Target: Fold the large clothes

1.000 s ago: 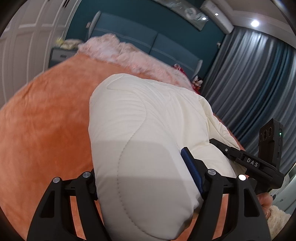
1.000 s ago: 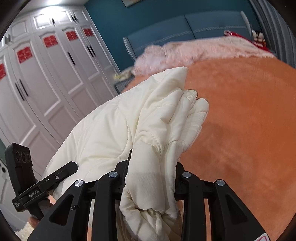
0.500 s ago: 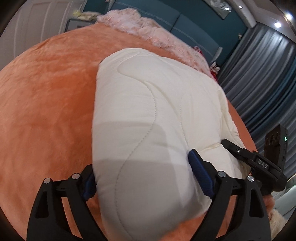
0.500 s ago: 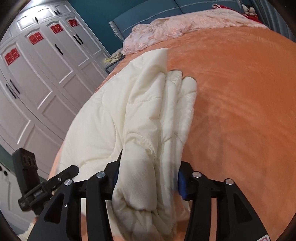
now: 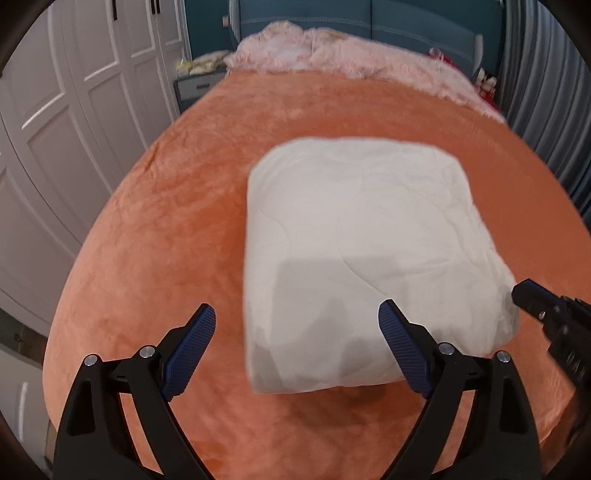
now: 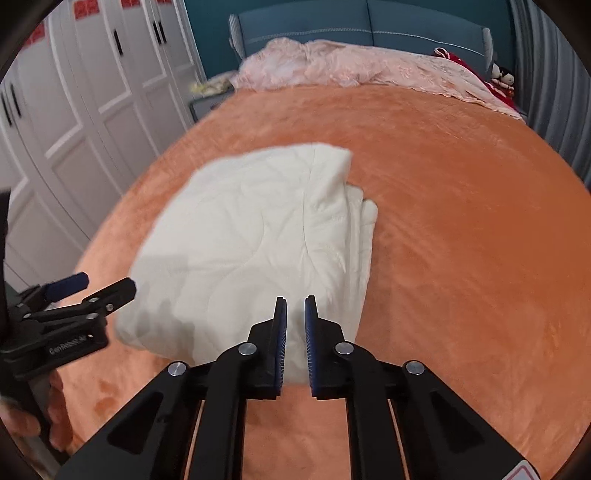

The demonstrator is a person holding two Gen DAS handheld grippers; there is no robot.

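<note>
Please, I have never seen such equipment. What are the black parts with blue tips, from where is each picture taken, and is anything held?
They are two hand-held grippers, worked by a person, with no robot arm. Each carries a camera that looks along its own fingers.

In the left wrist view, the left gripper is wide and opening further, holding nothing. In the right wrist view, the right gripper is closing with an empty gap between its fingers.

A cream quilted garment, folded into a thick bundle, lies free on the orange bedspread. A pink blanket lies by the blue headboard. White wardrobe doors stand at the left.
</note>
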